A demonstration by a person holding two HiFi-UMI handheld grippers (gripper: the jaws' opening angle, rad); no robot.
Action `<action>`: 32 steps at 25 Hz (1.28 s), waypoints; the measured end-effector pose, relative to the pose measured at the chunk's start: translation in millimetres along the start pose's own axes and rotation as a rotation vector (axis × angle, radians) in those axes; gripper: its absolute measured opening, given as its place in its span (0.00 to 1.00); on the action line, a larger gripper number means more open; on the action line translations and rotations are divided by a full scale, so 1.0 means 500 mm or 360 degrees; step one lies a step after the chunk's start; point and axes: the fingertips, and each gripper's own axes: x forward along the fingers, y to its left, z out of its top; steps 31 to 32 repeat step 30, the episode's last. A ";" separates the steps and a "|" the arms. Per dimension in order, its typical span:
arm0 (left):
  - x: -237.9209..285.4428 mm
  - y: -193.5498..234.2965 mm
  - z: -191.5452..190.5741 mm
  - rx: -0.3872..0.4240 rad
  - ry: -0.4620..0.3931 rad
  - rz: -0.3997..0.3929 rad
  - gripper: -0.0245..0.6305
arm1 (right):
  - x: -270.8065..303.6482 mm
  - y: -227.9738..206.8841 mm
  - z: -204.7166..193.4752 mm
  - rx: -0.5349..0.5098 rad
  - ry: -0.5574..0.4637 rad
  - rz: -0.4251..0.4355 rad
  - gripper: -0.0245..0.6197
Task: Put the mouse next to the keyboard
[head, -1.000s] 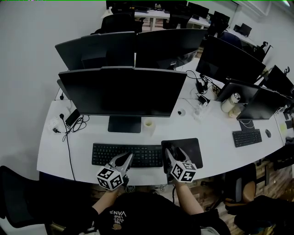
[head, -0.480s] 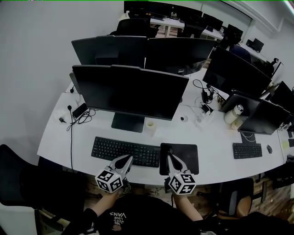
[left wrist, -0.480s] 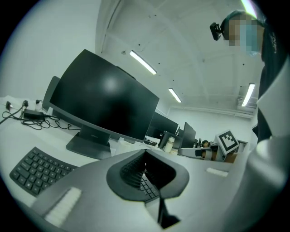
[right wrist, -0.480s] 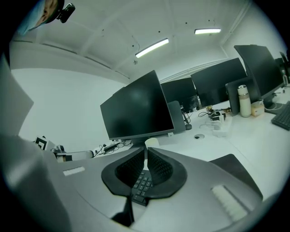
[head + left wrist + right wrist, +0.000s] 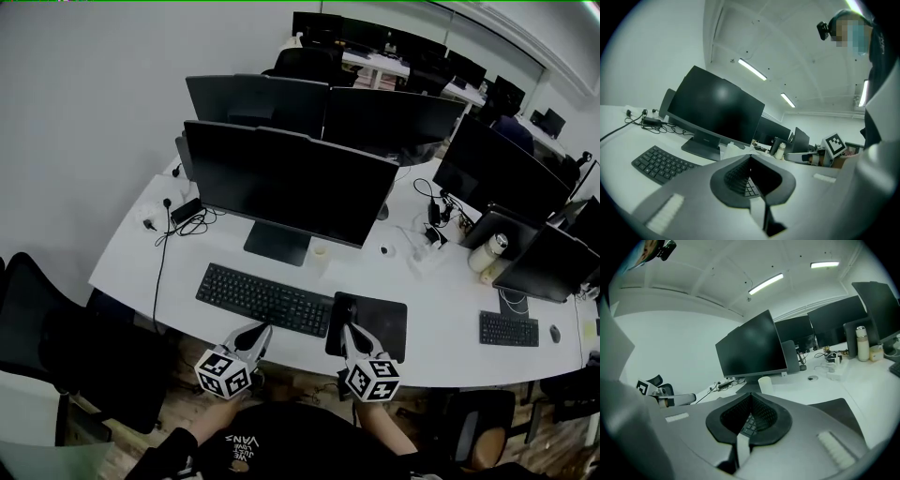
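since the mouse looks light, hard and smooth, i'd pinch it across its sides. it lies on the pad's left edge, just right of the keyboard. the right gripper and left gripper have fingers pressed together, empty. counting the far keyboard and far mouse: two keyboards, two mice, one pad.

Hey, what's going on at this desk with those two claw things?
A person at a white desk holds a claw tool in each hand. The left claw and right claw are both shut and empty, hovering over the desk's front edge. The black mouse lies at the left edge of its dark mouse pad, right beside the keyboard, so placing it there looks done.
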 end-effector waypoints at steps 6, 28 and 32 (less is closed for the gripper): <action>-0.037 -0.034 -0.035 -0.0012 -0.0025 0.0076 0.04 | -0.030 -0.007 -0.027 -0.0034 0.0052 0.0047 0.05; -0.092 -0.068 -0.085 -0.0038 -0.0065 0.0217 0.04 | -0.054 -0.016 -0.070 -0.0050 0.0121 0.0106 0.05; -0.093 -0.067 -0.086 -0.0040 -0.0060 0.0221 0.04 | -0.051 -0.014 -0.071 -0.0049 0.0125 0.0111 0.05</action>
